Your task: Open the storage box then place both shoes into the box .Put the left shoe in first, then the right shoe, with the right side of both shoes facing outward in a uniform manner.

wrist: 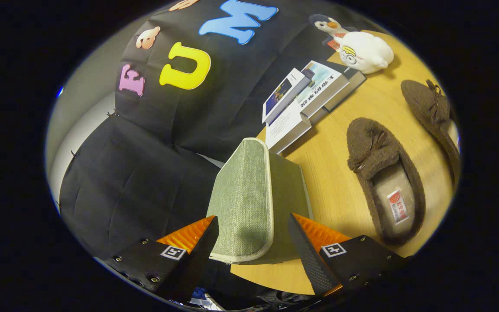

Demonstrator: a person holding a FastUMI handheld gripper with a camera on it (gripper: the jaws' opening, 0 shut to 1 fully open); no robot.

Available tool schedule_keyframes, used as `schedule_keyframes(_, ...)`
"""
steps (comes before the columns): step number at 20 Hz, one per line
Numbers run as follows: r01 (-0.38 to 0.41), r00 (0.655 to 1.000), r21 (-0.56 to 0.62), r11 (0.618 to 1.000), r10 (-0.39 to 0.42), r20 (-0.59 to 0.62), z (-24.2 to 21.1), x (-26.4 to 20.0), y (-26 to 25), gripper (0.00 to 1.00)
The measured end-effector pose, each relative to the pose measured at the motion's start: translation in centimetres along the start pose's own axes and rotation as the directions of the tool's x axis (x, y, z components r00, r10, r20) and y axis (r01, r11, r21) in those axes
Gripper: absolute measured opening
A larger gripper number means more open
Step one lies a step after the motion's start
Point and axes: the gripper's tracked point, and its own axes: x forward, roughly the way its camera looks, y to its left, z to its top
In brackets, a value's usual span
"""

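Observation:
A green fabric storage box with pale trim stands at the table's near corner. Its trimmed lid face runs between my fingers, and a darker side of the box shows to the right of it. My gripper is open and straddles the lid's near edge. The left finger lies against the lid, while the right one stands a little off it. Two brown fuzzy slippers with bows lie on the table to the right of the box: one close by with its lined opening toward me, the other farther right.
The wooden table also carries a stack of books beyond the box and a white plush toy behind them. The booth's black cloth wall hangs left of the table.

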Motion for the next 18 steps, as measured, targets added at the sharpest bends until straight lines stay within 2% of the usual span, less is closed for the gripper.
schedule_keyframes(6,-0.021,0.998,0.158,0.987,0.030,-0.055,-1.2,1.7,-0.6,0.98)
schedule_keyframes(15,-0.064,0.989,0.234,0.970,0.093,-0.114,-2.1,2.2,0.8,0.95)
schedule_keyframes(16,-0.056,0.989,0.237,0.970,0.087,-0.120,-2.3,2.3,0.6,0.93)
schedule_keyframes(17,-0.055,0.988,0.240,0.969,0.088,-0.129,-2.4,2.1,0.7,0.82)
schedule_keyframes(18,-0.058,0.986,0.243,0.968,0.093,-0.137,-2.5,2.0,0.7,0.80)
